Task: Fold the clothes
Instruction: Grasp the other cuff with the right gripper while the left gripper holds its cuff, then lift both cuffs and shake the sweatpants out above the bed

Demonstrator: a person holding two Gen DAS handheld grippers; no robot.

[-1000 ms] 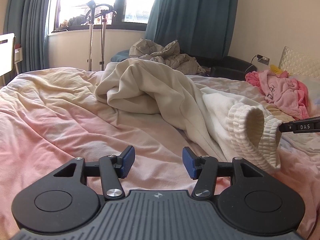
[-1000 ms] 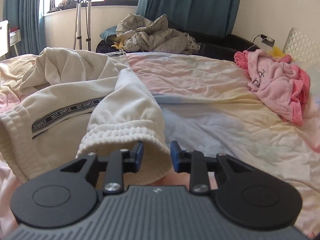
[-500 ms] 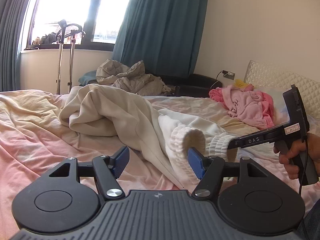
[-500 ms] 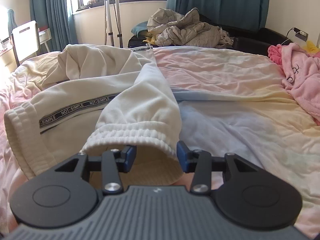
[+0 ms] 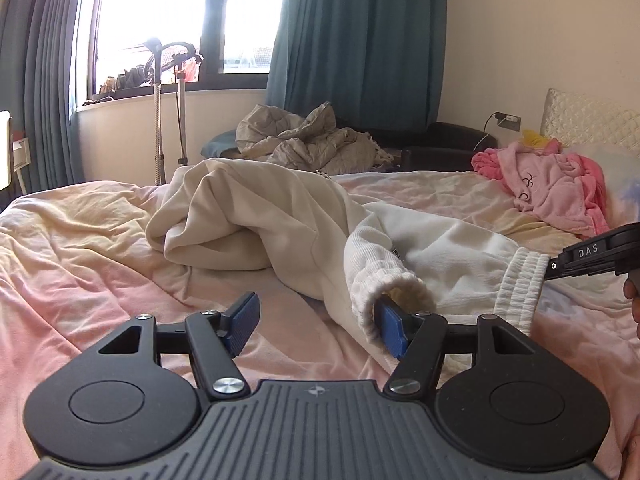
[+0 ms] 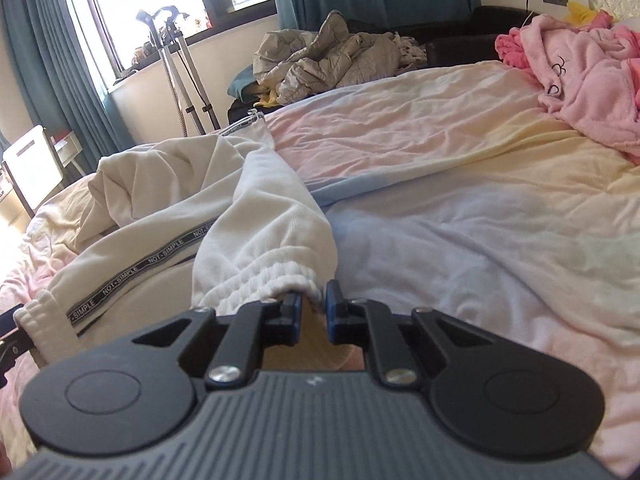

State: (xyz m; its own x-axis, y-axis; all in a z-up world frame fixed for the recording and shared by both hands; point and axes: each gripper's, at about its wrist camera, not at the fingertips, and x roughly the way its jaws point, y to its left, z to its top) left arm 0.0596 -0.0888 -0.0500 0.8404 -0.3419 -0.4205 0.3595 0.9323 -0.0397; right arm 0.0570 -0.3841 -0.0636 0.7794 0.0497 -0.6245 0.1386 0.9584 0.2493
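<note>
Right gripper (image 6: 311,308) has narrowed over the last second and now pinches the ribbed cuff (image 6: 280,276) of the cream pants (image 5: 440,248). Left gripper (image 5: 318,322) has moved in on the other cuff (image 5: 384,286): jaws wide, one pad tucked inside it, nothing clamped yet. My read: with that second cuff clamped I could stretch the legs flat; pants are bunched, not folded.

Pants lie mid-bed (image 6: 460,168), on a rumpled pastel sheet, soft and uneven. Beyond the pants: pink robe (image 5: 552,184) toward the headboard, a grey heap (image 5: 308,140) off the far edge, window and teal curtains behind.
</note>
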